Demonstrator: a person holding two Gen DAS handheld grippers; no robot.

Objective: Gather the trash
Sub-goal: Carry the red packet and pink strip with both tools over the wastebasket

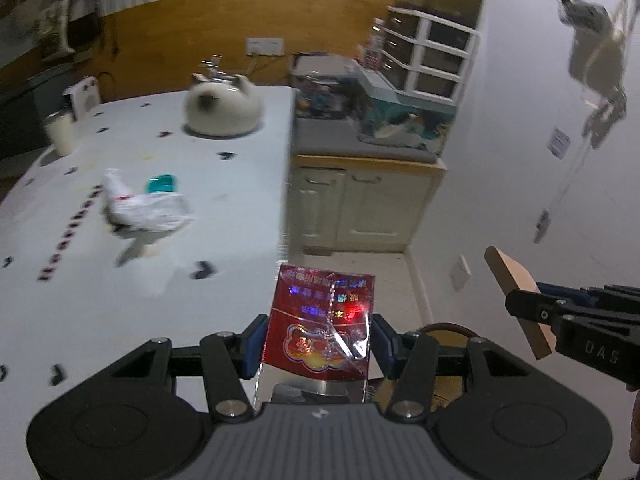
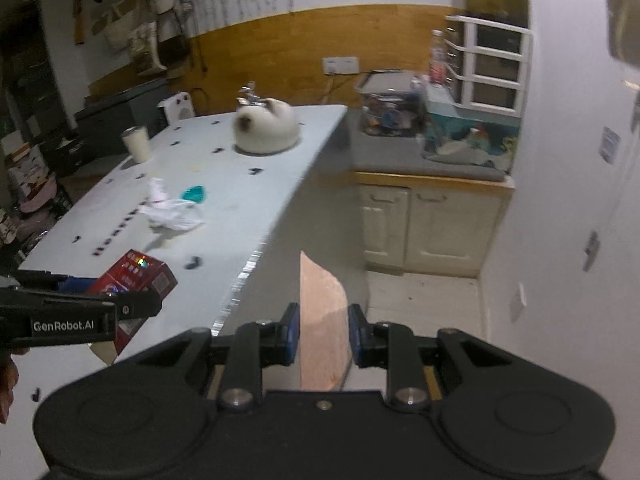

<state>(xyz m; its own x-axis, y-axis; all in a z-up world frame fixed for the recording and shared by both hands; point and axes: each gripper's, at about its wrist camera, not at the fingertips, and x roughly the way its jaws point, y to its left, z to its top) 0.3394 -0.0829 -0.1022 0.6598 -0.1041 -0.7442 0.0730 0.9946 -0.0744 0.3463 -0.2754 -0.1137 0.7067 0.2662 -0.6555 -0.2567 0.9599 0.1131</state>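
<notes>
My left gripper (image 1: 318,340) is shut on a red shiny packet (image 1: 320,320), held upright between its blue pads over the table's right edge. The same packet (image 2: 136,276) shows at the lower left of the right wrist view, in the left gripper (image 2: 120,312). My right gripper (image 2: 323,334) is shut on a flat tan cardboard piece (image 2: 322,320), standing on edge; that piece (image 1: 520,300) also appears at the right of the left wrist view. A crumpled white plastic wrapper (image 1: 144,208) and a teal lid (image 1: 162,183) lie on the white table (image 1: 80,300).
A round white cat-shaped item (image 1: 222,110) and a cream cup (image 1: 60,134) stand farther back on the table. Right of the table stands a cream cabinet (image 1: 360,204) with a cluttered grey top. A white wall (image 1: 540,120) runs along the right. Pale floor (image 2: 420,300) lies below.
</notes>
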